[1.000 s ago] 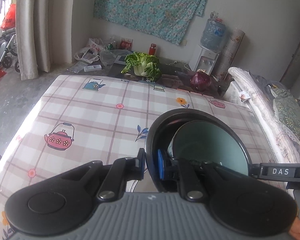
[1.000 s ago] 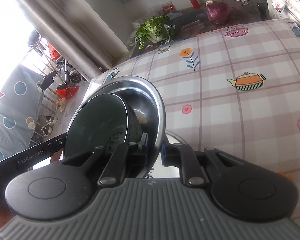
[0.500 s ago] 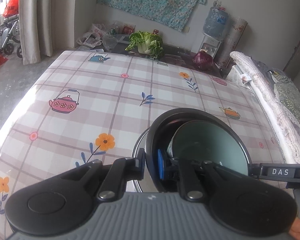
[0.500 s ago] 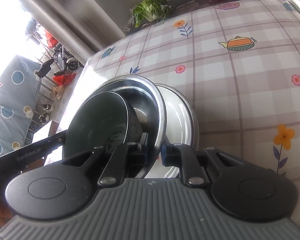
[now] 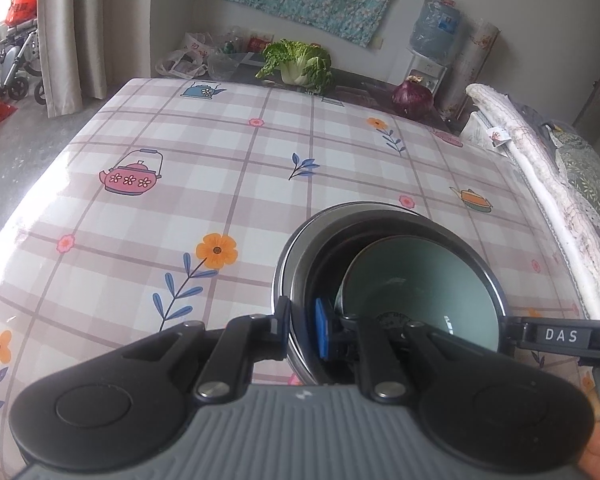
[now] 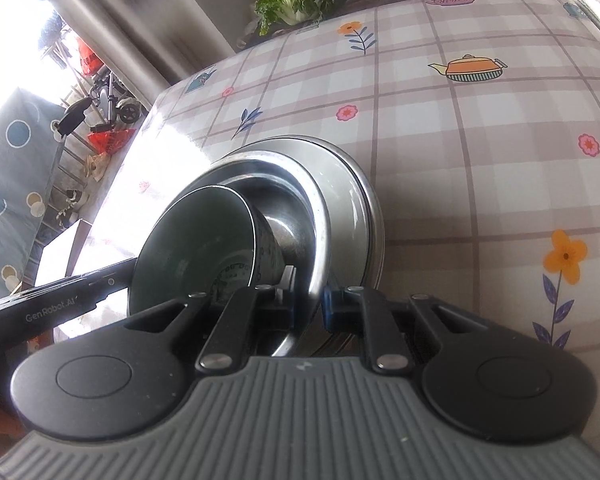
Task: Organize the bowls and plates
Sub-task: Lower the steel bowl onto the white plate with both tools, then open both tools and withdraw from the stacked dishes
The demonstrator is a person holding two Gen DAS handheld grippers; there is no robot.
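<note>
Over the plaid surface (image 5: 228,184), both grippers' fingers, left (image 5: 302,330) and right (image 6: 307,307), stay clenched on the steel bowl's (image 6: 300,216) rim; the nested green bowl (image 5: 420,280) has sunk onto a steel plate (image 6: 356,200), nearly stacked.

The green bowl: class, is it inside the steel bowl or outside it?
Inside: the green bowl sits within the steel bowl rim.

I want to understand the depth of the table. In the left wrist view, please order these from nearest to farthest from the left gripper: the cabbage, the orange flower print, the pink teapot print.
From the left gripper, shut on the steel bowl rim:
1. Orange flower print, just ahead, slightly left.
2. Pink teapot print, farther left, mid-table.
3. Cabbage, beyond the table's far edge.
</note>
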